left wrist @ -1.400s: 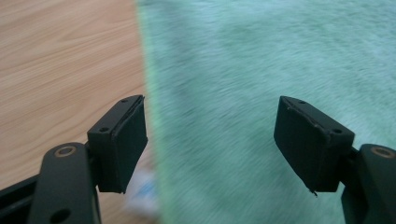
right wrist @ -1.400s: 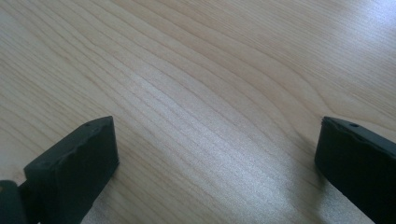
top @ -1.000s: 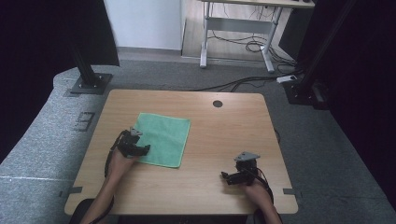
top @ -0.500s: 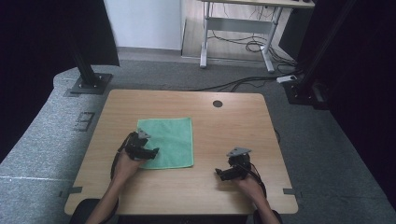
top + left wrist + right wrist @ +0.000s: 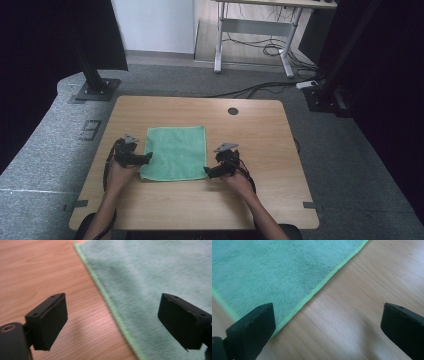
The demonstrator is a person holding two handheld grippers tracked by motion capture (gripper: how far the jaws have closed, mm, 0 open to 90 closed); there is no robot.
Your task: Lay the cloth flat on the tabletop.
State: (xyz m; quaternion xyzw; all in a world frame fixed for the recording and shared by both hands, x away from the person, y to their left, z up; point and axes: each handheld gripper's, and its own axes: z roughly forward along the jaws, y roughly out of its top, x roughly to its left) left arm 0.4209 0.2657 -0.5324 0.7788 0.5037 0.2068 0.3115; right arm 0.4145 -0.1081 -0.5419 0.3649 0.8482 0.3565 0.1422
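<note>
Left gripper (image 5: 148,157) jaws wide apart, straddling the green cloth (image 5: 176,152) hem: one finger (image 5: 47,321) over bare table (image 5: 250,130), the other over fabric, likely lining up a corner pinch. Right gripper (image 5: 206,172) jaws also spread, hem between its fingers (image 5: 252,331), nothing held. Cloth lies flat between both.

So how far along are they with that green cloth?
Early on. The green cloth already lies flat and spread out on the wooden table. In hand: the left gripper and right gripper sit at its two near corners, jaws open astride the cloth's side edges, gripping nothing. Left to do: close on the corners and, probably, fold it; no fold shows yet.
</note>
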